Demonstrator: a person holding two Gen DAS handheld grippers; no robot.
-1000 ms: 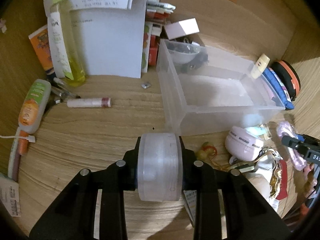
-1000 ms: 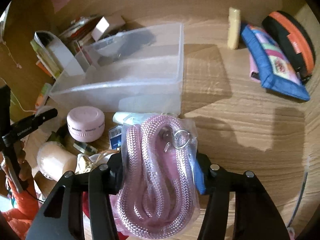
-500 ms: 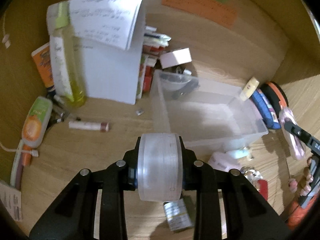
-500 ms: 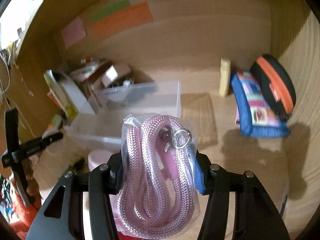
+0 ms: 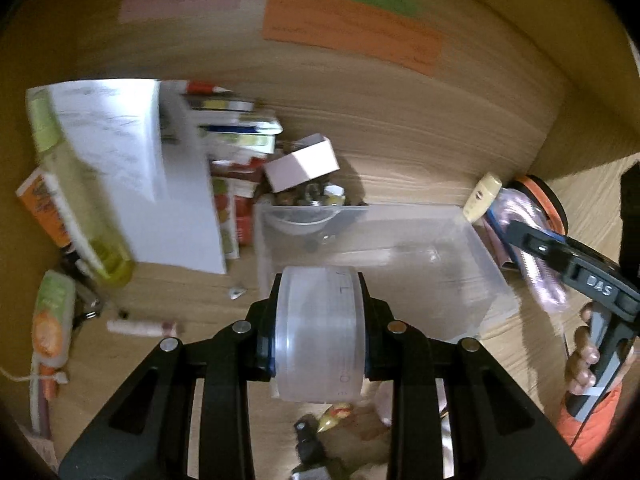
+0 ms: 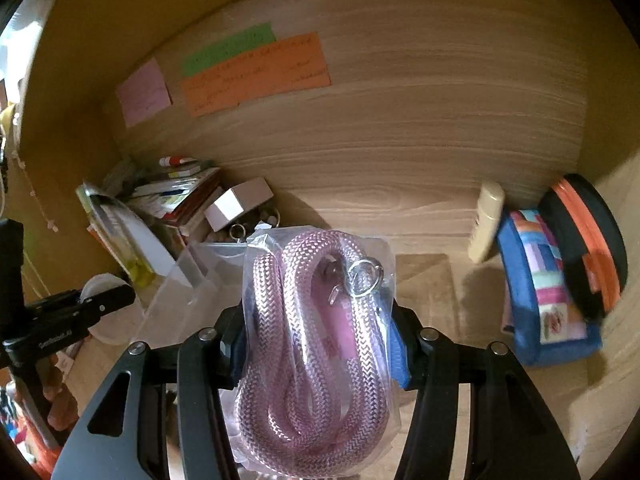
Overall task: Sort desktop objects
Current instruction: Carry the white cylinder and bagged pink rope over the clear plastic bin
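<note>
**Clear plastic bin is the target: lower both loads in one at a time**

Clear-walled and open-topped, the bin (image 5: pixel 400 264) sits on the tabletop (image 5: pixel 420 160) near its back edge, with a small bowl-like item already at its far end. Your left tool (image 5: pixel 320 332) is pinching a translucent round container (image 5: pixel 320 336) across its flat faces, held above the tabletop in front of the bin's near-left corner. Your right tool (image 6: pixel 320 344) is clamped on a bagged pink rope (image 6: pixel 316 344) with a metal ring inside the bag; it hangs off the bin's right side, as the left wrist view shows.

Judging by this, the step in hand is carrying both items to the bin. Bring one tool over the opening first so the two do not crowd each other. Lower the container well inside the walls before spreading the fingers, since a round tub set on its edge is likely to roll. The rope bag is slack and droops below the fingers, so lift it clear of the rim, or it may snag and drag the light bin. Keep away from the blue pouch (image 6: pixel 548 292) and orange-black case (image 6: pixel 588 240) at the right back corner.
</note>
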